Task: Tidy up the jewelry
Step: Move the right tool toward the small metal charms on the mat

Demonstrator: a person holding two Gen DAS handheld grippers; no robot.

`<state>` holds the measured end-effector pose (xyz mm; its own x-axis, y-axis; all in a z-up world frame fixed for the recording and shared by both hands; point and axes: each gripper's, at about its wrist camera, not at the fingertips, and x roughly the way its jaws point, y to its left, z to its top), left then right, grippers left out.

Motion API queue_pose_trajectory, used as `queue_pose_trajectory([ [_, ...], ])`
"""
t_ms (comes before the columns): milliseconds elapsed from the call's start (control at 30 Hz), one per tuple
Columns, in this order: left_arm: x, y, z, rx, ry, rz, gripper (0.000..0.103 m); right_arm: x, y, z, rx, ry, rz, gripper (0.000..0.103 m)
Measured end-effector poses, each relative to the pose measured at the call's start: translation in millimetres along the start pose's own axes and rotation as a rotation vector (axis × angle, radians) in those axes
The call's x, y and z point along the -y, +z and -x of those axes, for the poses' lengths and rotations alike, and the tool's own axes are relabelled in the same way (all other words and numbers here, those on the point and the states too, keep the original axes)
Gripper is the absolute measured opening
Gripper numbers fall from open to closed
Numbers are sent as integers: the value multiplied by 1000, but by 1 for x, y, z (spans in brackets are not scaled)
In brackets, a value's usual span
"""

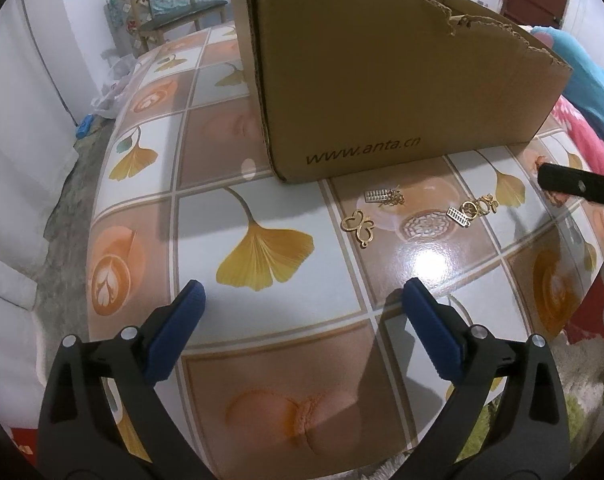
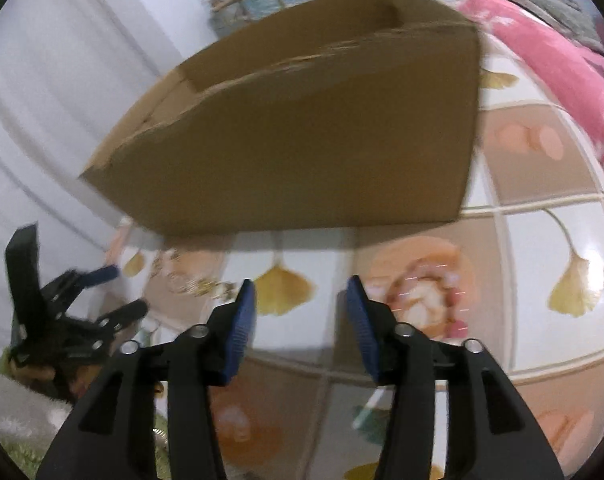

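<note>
Both grippers hang over the table, jaws apart and empty, with the jewelry loose in front of the box.

The left gripper [image 1: 304,300] is spread wide above the table [image 1: 261,360], nothing between its blue pads. Ahead of it lie a gold butterfly charm [image 1: 358,226], a small cluster [image 1: 385,197] and another cluster [image 1: 473,210], all on the cloth just before the torn cardboard box [image 1: 382,80]. The right gripper [image 2: 300,304] is partly open over a leaf print, holding nothing; its view is blurred, so the jewelry [image 2: 189,280] shows only as a smear to its left.
</note>
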<state>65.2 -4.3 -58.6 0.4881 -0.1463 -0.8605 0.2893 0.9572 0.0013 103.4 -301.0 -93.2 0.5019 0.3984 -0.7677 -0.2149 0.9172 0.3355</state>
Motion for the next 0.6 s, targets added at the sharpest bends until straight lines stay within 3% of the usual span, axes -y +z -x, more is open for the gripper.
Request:
queue_pose_trajectory([
  [167, -1, 3, -2, -11, -5, -5, 96, -26, -7, -16, -41, -103, 117, 67],
  [400, -2, 1, -2, 3, -2, 1, 96, -38, -12, -29, -59, -171, 183, 95],
  [533, -1, -2, 0, 17, 2, 2, 96, -52, -18, -40, -67, -236, 266, 96],
  [600, -1, -2, 0, 22, -1, -1, 96, -53, -19, -41, -63, -225, 261, 96],
])
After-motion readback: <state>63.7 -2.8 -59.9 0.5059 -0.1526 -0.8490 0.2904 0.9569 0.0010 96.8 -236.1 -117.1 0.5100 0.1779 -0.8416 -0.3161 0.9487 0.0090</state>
